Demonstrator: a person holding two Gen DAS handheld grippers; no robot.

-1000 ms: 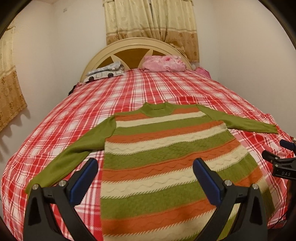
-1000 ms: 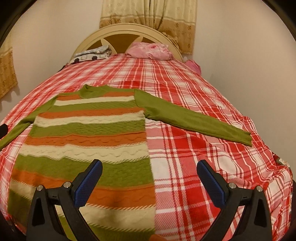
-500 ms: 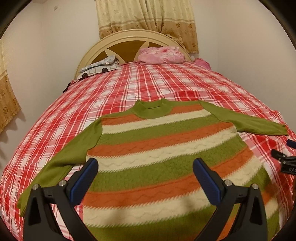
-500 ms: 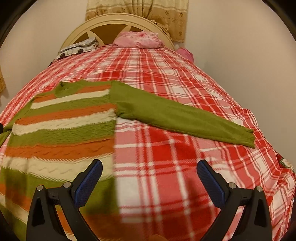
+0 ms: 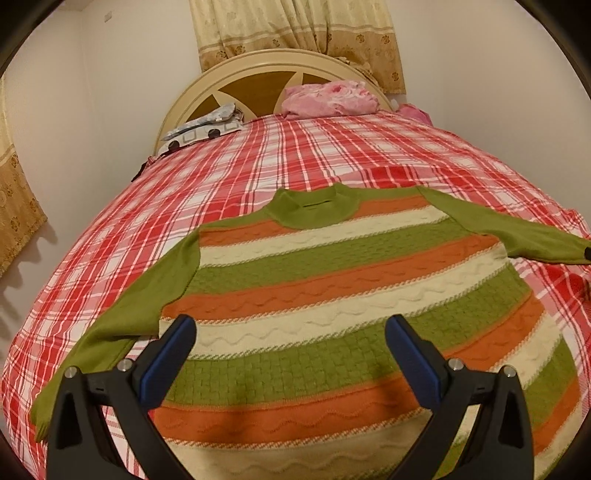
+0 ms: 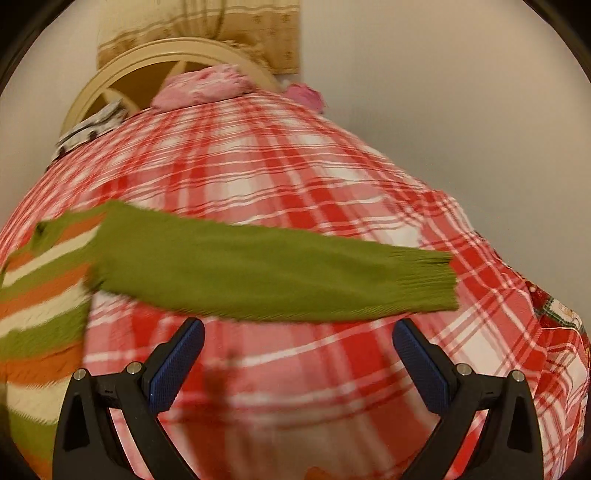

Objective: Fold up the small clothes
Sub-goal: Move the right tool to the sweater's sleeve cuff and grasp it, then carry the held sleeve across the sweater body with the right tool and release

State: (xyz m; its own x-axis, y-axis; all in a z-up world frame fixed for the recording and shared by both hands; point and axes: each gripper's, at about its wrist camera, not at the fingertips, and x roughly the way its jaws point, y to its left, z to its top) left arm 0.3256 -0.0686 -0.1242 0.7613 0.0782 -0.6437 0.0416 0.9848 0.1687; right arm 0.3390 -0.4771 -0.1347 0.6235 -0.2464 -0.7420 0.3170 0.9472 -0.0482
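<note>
A: Start at your left gripper [image 5: 290,332]. What do you have there?

B: Your jaws stand wide apart with nothing between them, blue pads [image 5: 168,360] facing inward, poised over the lower half of the striped sweater [image 5: 332,306].

A: And your right gripper [image 6: 299,334]?

B: Also spread wide and empty. It sits low over the bedspread [image 6: 295,177], just short of the sweater's green sleeve [image 6: 258,273], which stretches across the view with its ribbed cuff to the right. That view is motion-blurred.

A: Where does the sweater lie?

B: Flat on the red, white and pink plaid cover, collar toward the headboard [image 5: 266,74], both sleeves spread outward. The body has green, orange and cream bands.

A: What surrounds you?

B: A cream arched headboard with brown panels, a pink bundle [image 5: 328,98] and a grey-and-white patterned cloth [image 5: 203,127] at the bed's head, gold floral curtains [image 5: 295,29] behind, plain pale walls either side.

A: Any writing?

B: None you can read.
</note>
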